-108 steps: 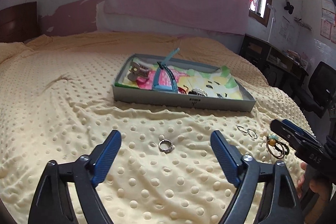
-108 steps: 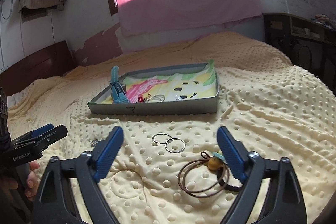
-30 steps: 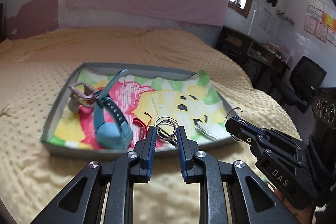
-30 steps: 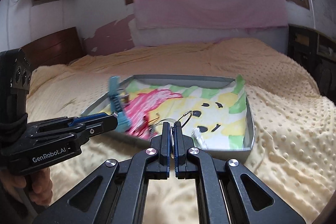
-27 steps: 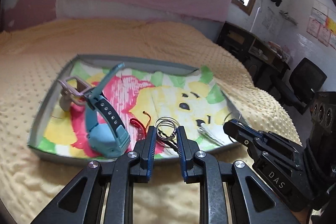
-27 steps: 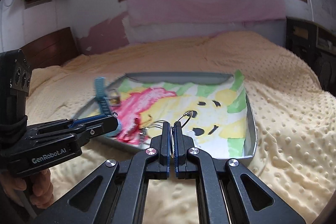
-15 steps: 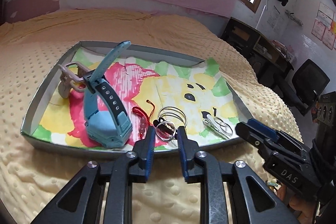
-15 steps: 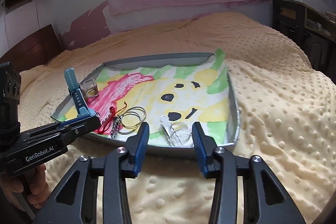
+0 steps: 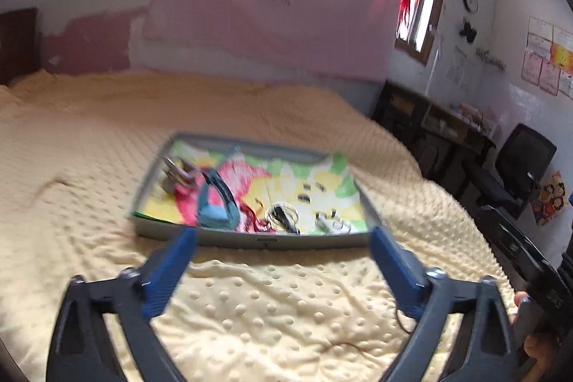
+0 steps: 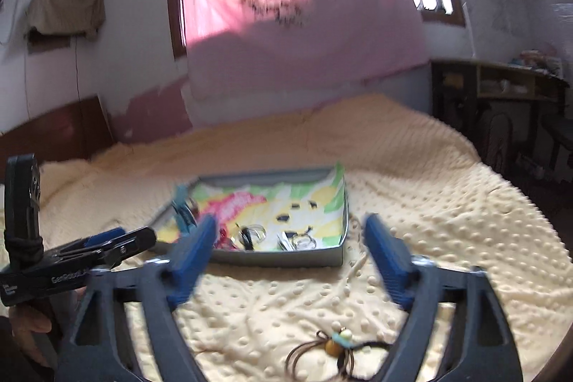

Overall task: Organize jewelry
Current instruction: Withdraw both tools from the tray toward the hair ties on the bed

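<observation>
A grey tray (image 9: 250,240) with a colourful lining lies on the yellow dotted blanket; it also shows in the right wrist view (image 10: 336,210). In it lie a teal watch (image 9: 215,203), a red charm (image 9: 250,213), silver rings (image 9: 283,213) and small hoops (image 9: 333,222). My left gripper (image 9: 283,260) is open and empty, held back from the tray's near wall. My right gripper (image 10: 290,253) is open and empty. A brown cord bracelet with a yellow bead (image 10: 333,344) lies on the blanket just below and between the right gripper's fingers.
The bed's blanket (image 9: 89,167) spreads wide around the tray. A dark desk (image 9: 440,127) and a black chair (image 9: 523,160) stand to the right of the bed. The left gripper's body (image 10: 71,260) shows at the left in the right wrist view.
Both grippers have opened wide and pulled back from the tray. The ring and the hoops they held now lie inside the tray. The view is blurred by motion.
</observation>
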Tool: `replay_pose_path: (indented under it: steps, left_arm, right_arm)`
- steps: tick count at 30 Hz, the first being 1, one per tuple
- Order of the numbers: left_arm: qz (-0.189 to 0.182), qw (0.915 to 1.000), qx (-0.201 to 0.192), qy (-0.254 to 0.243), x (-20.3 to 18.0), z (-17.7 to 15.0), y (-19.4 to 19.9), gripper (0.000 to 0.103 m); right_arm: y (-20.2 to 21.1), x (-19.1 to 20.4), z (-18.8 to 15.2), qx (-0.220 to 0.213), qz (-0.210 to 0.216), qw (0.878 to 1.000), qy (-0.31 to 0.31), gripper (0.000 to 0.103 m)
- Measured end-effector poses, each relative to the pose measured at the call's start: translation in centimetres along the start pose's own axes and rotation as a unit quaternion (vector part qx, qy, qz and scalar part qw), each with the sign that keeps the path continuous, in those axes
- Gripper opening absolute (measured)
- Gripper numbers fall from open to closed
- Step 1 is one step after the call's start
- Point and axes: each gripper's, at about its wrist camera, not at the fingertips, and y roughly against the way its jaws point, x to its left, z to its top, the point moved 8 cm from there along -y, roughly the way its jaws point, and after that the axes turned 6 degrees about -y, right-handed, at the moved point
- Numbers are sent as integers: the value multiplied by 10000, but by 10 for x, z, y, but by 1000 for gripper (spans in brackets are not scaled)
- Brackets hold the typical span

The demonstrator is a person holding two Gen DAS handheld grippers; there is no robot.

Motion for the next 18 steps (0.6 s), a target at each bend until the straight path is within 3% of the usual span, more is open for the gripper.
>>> replay_pose_path:
  steps: [3,9,18]
  left_arm:
    - [31,9997,-245,-11,-6,7,39,103]
    - [180,9976,-660,-79,-18,9,115,103]
    - [437,9924,-1145,-145,-31,-17,213,103]
  right_arm:
    - [43,5,8,-355,163,9992,-117,99]
    - [115,14,11,-654,113,9978,-14,100]
    - [222,22,2,-958,41,9953,159,102]
